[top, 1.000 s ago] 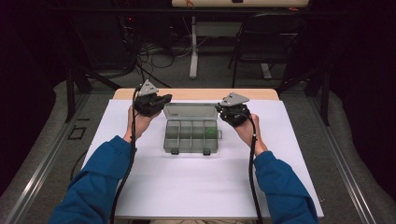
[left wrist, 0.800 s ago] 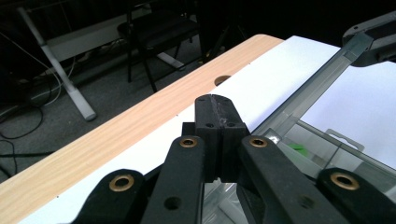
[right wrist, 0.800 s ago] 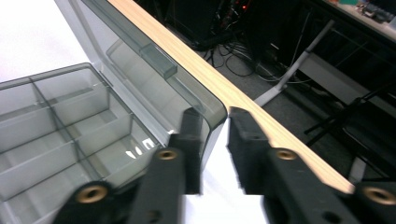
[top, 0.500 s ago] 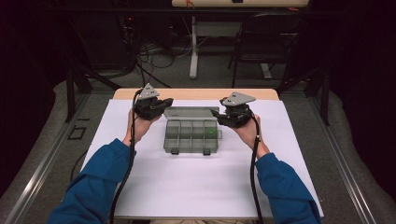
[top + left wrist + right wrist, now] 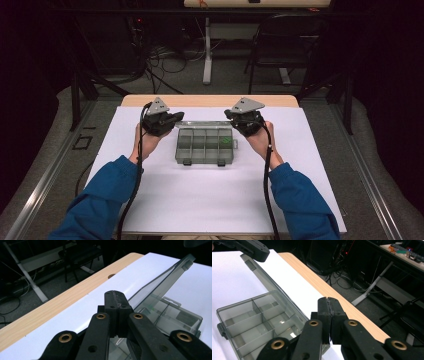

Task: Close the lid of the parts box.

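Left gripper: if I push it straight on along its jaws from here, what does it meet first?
Probably nothing solid. The left gripper, jaws shut, points past the raised lid of the compartment box, over the white mat toward the wooden table edge and the floor beyond. Depth is unclear.

Both hand-held grippers, L point(image 5: 176, 119) & R point(image 5: 228, 115), jaws closed, tips inward, forearms outstretched.

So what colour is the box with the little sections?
See-through smoky grey box, clearest in the right gripper view.

Bright white table point(image 5: 210, 200), dark surroundings, sharp focus, slight glare on box point(image 5: 262, 322)
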